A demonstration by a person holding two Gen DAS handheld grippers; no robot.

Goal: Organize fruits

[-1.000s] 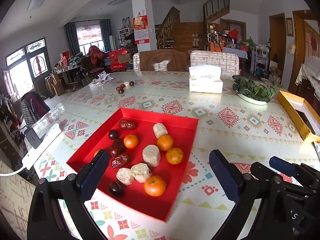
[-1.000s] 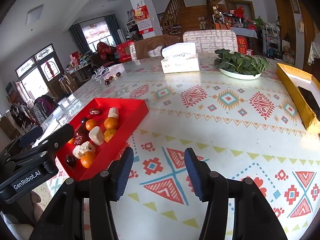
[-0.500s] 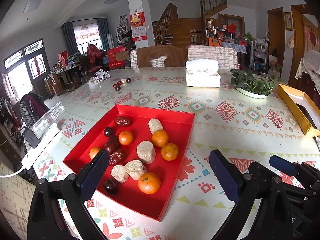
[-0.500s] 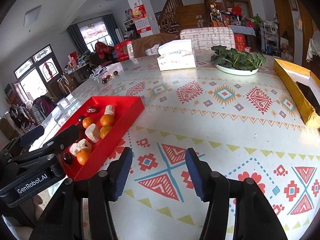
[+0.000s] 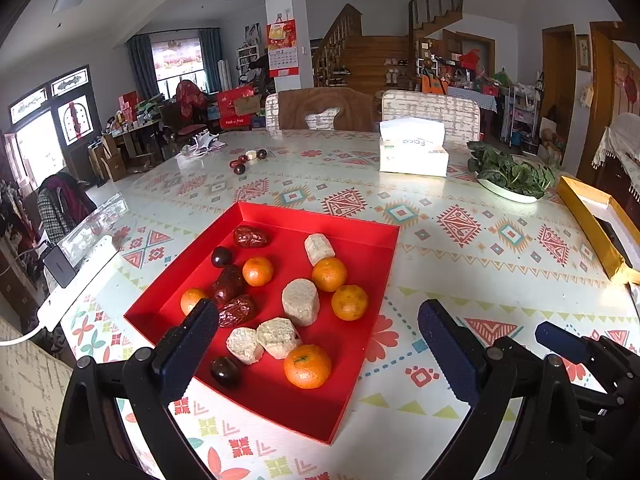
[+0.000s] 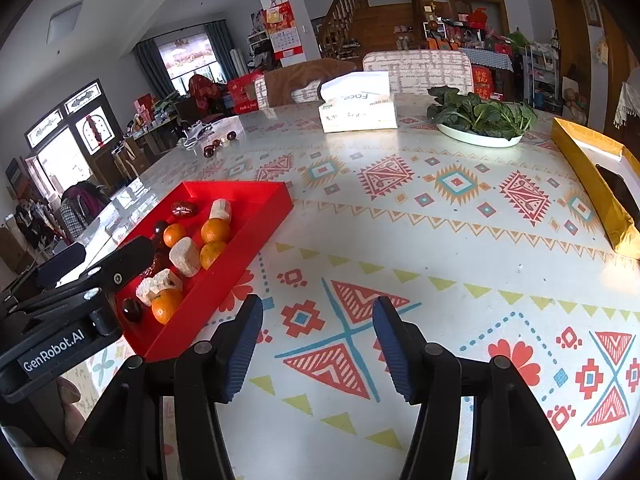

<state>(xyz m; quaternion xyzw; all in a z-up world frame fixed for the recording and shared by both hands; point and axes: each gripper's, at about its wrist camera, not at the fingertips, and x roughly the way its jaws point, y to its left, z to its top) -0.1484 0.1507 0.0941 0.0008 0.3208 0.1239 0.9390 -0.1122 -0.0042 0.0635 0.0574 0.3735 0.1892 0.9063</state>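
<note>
Your left gripper (image 5: 318, 344) hangs over the near edge of the red tray (image 5: 372, 264) with its jaws spread wide and nothing in them; your right gripper (image 6: 318, 344) is over bare tablecloth (image 6: 460, 248), and its jaws have just been opening a bit, with nothing between them.

The fruit sits mixed up in the tray; the nearest tangerine (image 5: 307, 365) lies at about 6 o'clock in the tray, with a dark round fruit (image 5: 225, 371) at 7 o'clock and two pale crumbly lumps (image 5: 262, 339) just beside it (they look like cake, but you cannot tell for sure).

Things are packed close; if you come down on the tangerine with wide jaws, one finger may bump the lumps and break them, or push the dark fruit so it rolls away.

The red dates (image 5: 236, 309) are touching each other near 9 o'clock; you might grab two at once.

The tray looks light; a sideways shove could slide it on the shiny cloth.

Your two grippers are near each other; reaching together could make them knock.
</note>
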